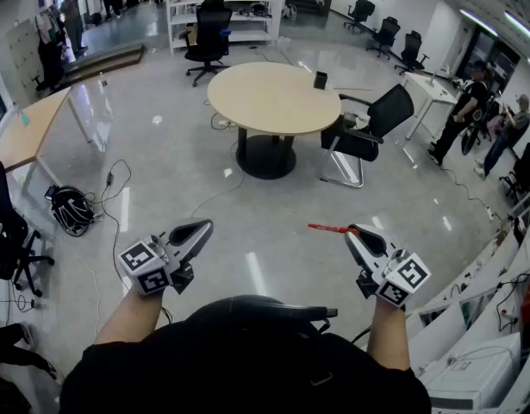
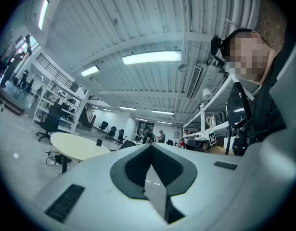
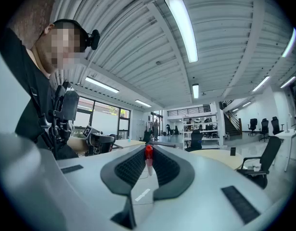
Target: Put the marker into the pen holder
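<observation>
Clamped near one end in the right gripper (image 1: 356, 235), the red marker (image 1: 330, 228) looks light, stiff and smooth, apt to pivot; the left gripper (image 1: 198, 229) is closed on nothing.

Person, from above and from both gripper cameras. Torso: black top (image 1: 247, 365), with the forearms bare beyond it. Head: black headset (image 3: 66, 24) with a small camera module (image 3: 94, 38) at its side. Black chest straps (image 3: 50, 105) carry a dark boxy unit. Left hand-held gripper (image 1: 201, 228) and right hand-held gripper (image 1: 352, 231): white moulded shells tapering to a point. Each jaw is lined with a dark grey, finely ribbed pad (image 2: 133, 167), and narrow dark slotted insets (image 2: 66, 201) sit on the shell flanks. At the rear of each, a white cube (image 1: 144, 266) bears one black square marker on every visible face.
</observation>
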